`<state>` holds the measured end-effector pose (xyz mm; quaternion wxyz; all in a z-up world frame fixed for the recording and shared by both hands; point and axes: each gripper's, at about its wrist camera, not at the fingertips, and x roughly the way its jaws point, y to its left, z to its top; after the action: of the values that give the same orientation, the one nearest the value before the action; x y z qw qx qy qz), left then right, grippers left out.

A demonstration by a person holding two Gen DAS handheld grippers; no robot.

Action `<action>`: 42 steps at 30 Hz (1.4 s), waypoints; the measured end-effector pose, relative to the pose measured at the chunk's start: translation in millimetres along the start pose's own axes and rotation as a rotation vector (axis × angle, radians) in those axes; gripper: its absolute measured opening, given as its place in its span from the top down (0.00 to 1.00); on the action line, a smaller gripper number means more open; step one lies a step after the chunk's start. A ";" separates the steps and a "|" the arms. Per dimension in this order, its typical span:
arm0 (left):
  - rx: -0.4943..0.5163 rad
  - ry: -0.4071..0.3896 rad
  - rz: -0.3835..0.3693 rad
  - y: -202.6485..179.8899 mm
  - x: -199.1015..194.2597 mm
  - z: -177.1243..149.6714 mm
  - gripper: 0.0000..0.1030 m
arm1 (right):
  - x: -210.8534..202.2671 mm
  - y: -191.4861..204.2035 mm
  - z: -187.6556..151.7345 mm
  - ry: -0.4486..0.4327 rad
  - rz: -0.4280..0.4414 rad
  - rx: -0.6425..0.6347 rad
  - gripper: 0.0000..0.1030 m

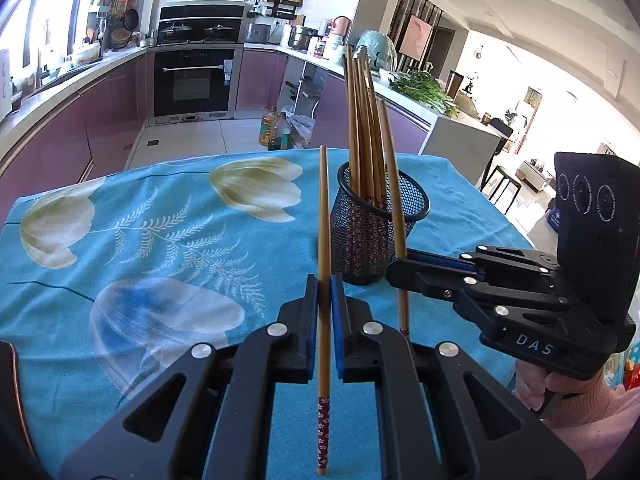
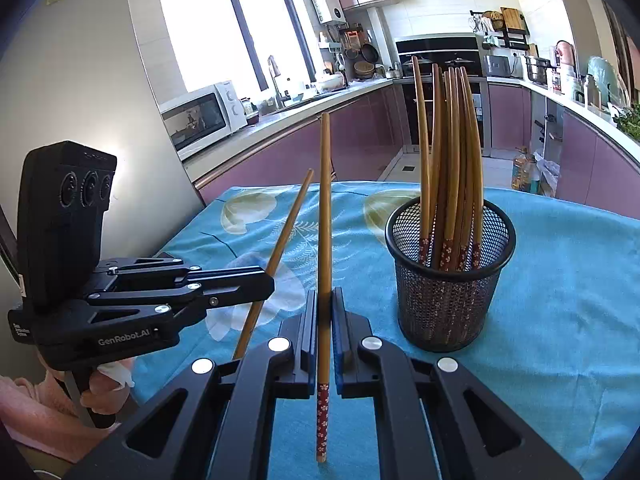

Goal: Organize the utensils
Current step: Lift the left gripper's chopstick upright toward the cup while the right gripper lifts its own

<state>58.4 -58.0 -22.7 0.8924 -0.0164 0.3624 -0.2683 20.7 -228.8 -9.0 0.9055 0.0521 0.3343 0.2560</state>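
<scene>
Chopsticks, one clamped upright in each gripper: left gripper, right gripper; mesh holder lies just right-forward of right gripper, nearer it.

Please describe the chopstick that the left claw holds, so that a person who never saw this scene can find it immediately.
On the blue floral tablecloth stands a black mesh cup full of chopsticks. Left of this cup, the left claw grips one chopstick upright, with the red flowered end down. Unlike the bundle, it is outside the cup; unlike the right claw's chopstick, it does not overlap the cup.
</scene>
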 end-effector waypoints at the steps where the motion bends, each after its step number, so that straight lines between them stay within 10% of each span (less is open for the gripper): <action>1: 0.002 -0.002 -0.001 -0.6 -0.9 0.3 0.93 | 1.5 1.1 -0.1 0.001 -0.002 0.000 0.94; 42: 0.023 -0.043 -0.047 -10.6 -13.4 9.5 0.93 | -23.9 -2.6 11.9 -0.087 -0.020 -0.005 0.94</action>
<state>51.8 -62.0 -4.8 0.8935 -0.0203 0.3397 -0.2931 13.9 -242.1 13.3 0.9218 0.0574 0.2946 0.2455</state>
